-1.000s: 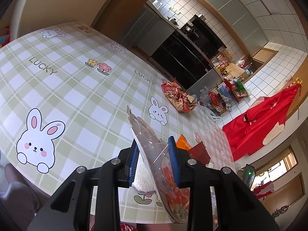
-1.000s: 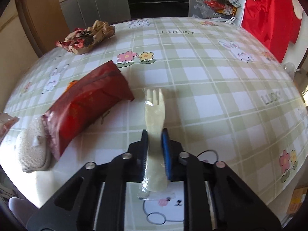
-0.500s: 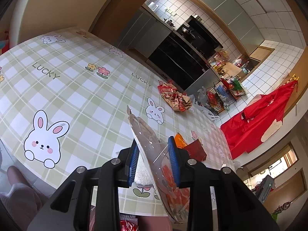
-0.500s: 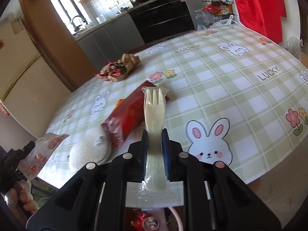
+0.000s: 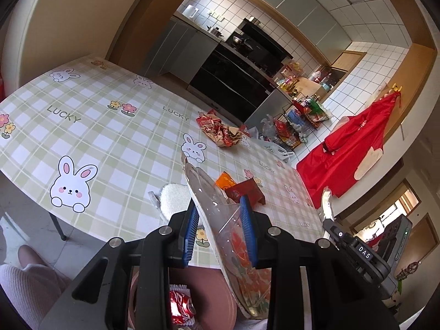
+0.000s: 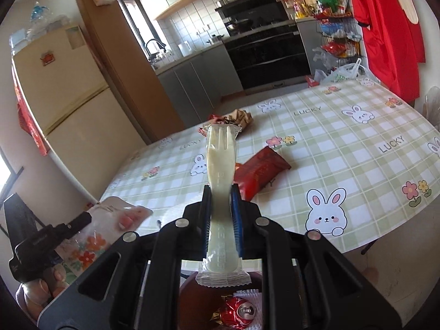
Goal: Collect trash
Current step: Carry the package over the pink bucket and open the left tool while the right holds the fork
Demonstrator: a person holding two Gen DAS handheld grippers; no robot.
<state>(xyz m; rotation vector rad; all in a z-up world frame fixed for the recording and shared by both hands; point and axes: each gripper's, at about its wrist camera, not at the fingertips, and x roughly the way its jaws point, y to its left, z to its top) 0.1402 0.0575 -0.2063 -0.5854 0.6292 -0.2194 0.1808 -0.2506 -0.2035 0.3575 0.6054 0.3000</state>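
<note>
The left claw (image 5: 220, 228) is pinching a clear flower-printed plastic bag (image 5: 217, 206), holding it off the counter's (image 5: 115, 143) near edge. The right claw (image 6: 221, 214) is squeezing a wrapped plastic fork (image 6: 220, 165) nearly closed, tines up. A red snack packet (image 6: 261, 173) is lying mid-counter, and crumpled wrappers (image 5: 220, 133) are sitting near the far edge.

"LUCKY" on the tablecloth (image 5: 90, 126); "DAS" on the right tongs (image 5: 364, 254)
</note>
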